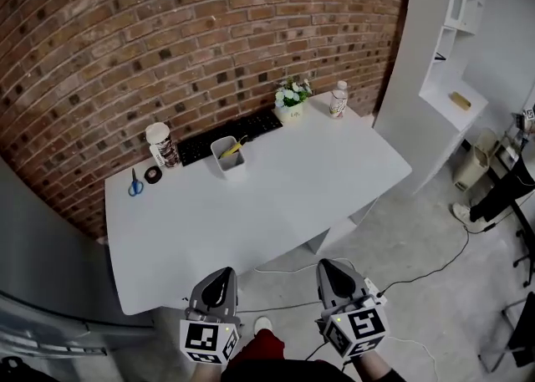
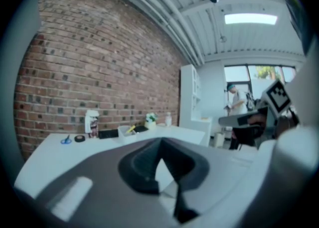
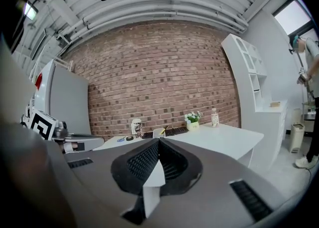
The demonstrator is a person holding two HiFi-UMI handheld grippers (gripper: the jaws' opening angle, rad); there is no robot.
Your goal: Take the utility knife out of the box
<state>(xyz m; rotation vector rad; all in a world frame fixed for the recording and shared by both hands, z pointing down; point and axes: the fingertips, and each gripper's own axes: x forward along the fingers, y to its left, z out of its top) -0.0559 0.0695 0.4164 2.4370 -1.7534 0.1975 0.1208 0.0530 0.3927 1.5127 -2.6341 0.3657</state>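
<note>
Both sets of tongs are held low at 6 o'clock in the head view, side by side, short of the table's (image 1: 276,201) near edge and over the floor. The left tongs (image 1: 222,275) and right tongs (image 1: 328,267) are pointed toward 12 o'clock, pretty much level, with the marker cubes tucked back by the person's wrists. Nothing is pinched: in each gripper view the tips are seen pressed together, with nothing between them.

The utility knife (image 1: 235,147), yellow, is propped at a slant inside the white box (image 1: 227,159), one end poking over the rim. The box is parked toward the far side of the table, at about 12 o'clock from the left tongs and well apart from both. A black keyboard (image 1: 230,135) is laid just behind it. Off at 10 o'clock a cup (image 1: 161,145), a tape roll (image 1: 153,174) and blue scissors (image 1: 135,184) are lined up; at 1 o'clock a flower pot (image 1: 292,98) and a bottle (image 1: 338,99) are set near the far corner.
</note>
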